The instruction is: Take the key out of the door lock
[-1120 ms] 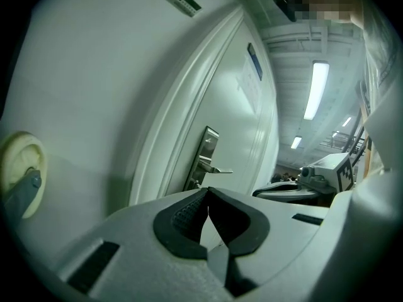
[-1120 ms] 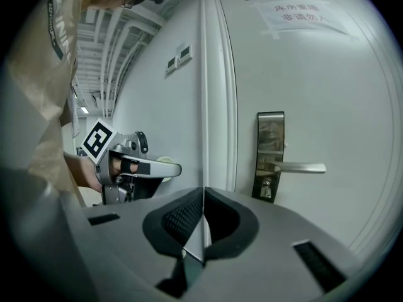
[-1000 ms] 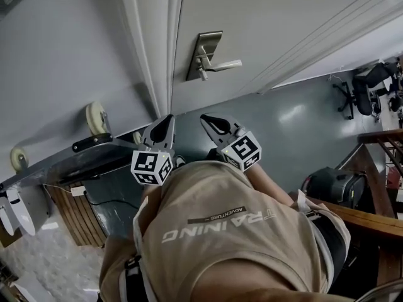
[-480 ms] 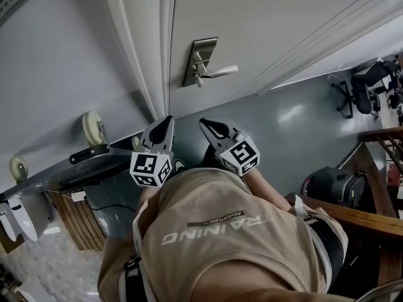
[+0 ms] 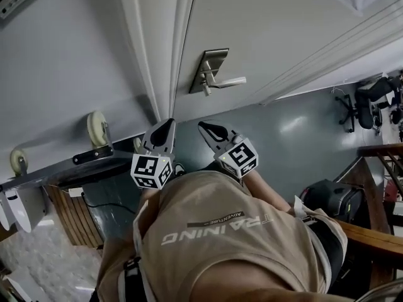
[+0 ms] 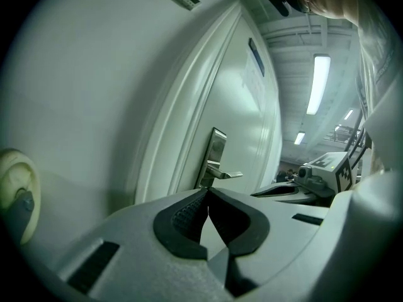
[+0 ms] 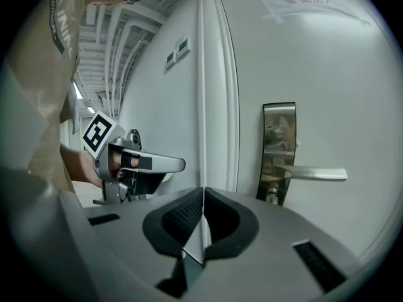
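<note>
A brushed-metal lock plate [image 5: 211,70] with a lever handle [image 5: 228,80] sits on the white door [image 5: 271,24]. A small key [image 7: 272,195] sticks out of the plate below the lever. In the head view my left gripper [image 5: 169,123] and right gripper [image 5: 203,126] hang side by side below the plate, well short of it. Both are shut with nothing in them. The left gripper view shows its shut jaws with the lock plate [image 6: 215,157] beyond them. The right gripper [image 7: 203,194] points left of the plate [image 7: 278,150].
The door frame [image 5: 165,49] runs down just left of the lock. A dark cart with cream caster wheels [image 5: 96,119] stands at the left, above wooden slats [image 5: 72,216]. At the right are an office chair [image 5: 362,93], a black bag [image 5: 334,197] and a wooden rail [image 5: 371,231].
Both grippers stay shut and in nearly the same place. The head view has shifted, so the lock plate now shows slightly lower and further right.
</note>
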